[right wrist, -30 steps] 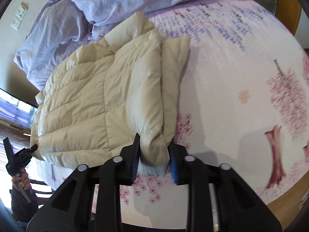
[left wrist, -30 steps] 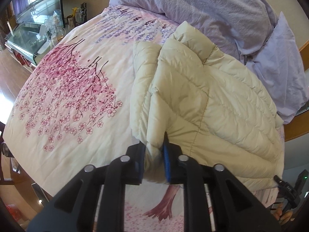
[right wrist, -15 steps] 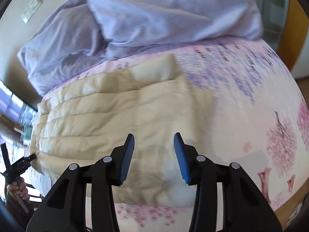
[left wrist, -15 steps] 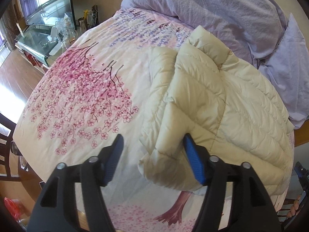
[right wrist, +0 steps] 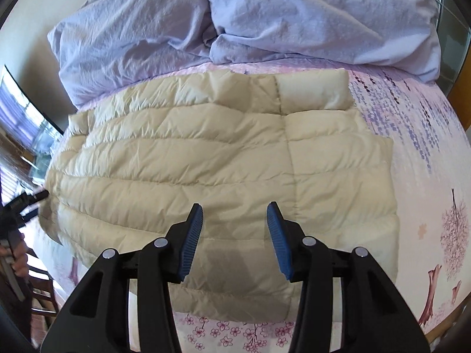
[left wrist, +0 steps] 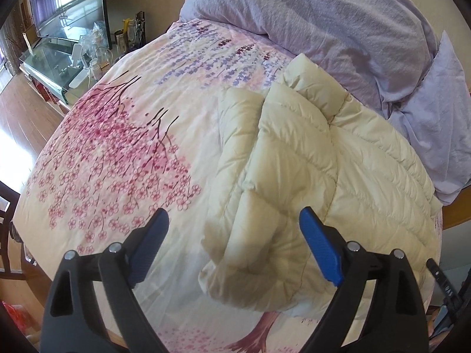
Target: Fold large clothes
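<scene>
Nearest the left wrist camera, left gripper [left wrist: 234, 235] with jaws spread wide, just opened further, blue pads [left wrist: 319, 248] clear of any cloth; folded corner of the cream puffer jacket [left wrist: 309, 176] lying between and just beyond them, untouched. In the right wrist view, right gripper [right wrist: 234, 229] poised above the jacket's [right wrist: 206, 158] near hem, jaws partly apart with pads [right wrist: 278, 242] pressing on nothing, its shadow cast on the quilting below. Further out, jacket folded and flat on the blossom-print bedspread [left wrist: 117, 153], sleeve doubled along its left edge, collar pointing toward the head of the bed. Beyond that, a heap of lilac bedding [right wrist: 265, 20] touching the collar end. Farthest, left of the bed, a glass-topped stand [left wrist: 56, 61] crowded with small bottles and a screen [left wrist: 64, 0] above it.
</scene>
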Demonstrator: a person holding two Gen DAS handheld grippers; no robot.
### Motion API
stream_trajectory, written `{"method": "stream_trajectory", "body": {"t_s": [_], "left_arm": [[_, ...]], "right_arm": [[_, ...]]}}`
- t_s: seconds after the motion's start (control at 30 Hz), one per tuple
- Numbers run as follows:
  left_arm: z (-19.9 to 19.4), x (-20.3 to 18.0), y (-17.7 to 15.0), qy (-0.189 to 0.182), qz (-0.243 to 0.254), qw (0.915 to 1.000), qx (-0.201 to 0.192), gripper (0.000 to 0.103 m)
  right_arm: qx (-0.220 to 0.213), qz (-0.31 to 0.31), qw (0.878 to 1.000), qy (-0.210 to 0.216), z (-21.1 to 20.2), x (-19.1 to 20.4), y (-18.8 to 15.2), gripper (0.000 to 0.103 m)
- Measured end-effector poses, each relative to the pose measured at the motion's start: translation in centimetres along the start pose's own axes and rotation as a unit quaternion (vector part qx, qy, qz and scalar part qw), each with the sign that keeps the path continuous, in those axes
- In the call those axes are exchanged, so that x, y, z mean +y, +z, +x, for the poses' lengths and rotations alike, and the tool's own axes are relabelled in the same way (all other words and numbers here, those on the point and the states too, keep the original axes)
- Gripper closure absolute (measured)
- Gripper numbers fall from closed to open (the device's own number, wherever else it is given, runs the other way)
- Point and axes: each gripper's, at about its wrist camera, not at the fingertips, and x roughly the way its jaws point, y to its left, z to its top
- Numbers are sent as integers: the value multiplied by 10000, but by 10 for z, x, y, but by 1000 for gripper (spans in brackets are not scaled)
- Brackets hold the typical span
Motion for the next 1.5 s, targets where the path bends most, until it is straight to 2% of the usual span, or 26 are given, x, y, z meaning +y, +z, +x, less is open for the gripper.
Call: {"method": "stream_trajectory", "body": {"t_s": [0.33, 0.8, 0.87, 0.93, 1.07, 1.13, 1.23, 1.3, 1.5], "left_arm": [[20, 2, 20, -31, -101, 9999, 131, 8], [48, 1, 22, -277, -215, 9985, 429, 7], [49, 0, 20, -388, -233, 9981, 420, 18], [50, 0, 17, -604, -306, 9967, 444, 35], [47, -6, 13, -799, -364, 9954, 375, 58], [44, -8, 11, -895, -386, 9947, 337, 74], [35, -11, 11, -1009, -395, 9938, 257, 85], [27, -12, 12, -1124, -445, 9925, 194, 88], [-12, -32, 16, -1605, -350, 9864, -87, 90]], "right_arm": [[209, -306, 9989, -288, 37, 13, -12, 49], [360, -106, 9991, -219, 52, 9, -16, 48], [373, -104, 9990, -217, 53, 9, -15, 48], [387, -114, 9989, -222, 54, 10, -15, 48], [375, -144, 9989, -257, 58, 11, -14, 48], [345, -158, 9989, -269, 59, 11, -14, 48], [341, -152, 9990, -256, 59, 9, -13, 48], [341, -139, 9990, -242, 60, 8, -13, 48], [342, -120, 9991, -240, 61, 9, -12, 48]]}}
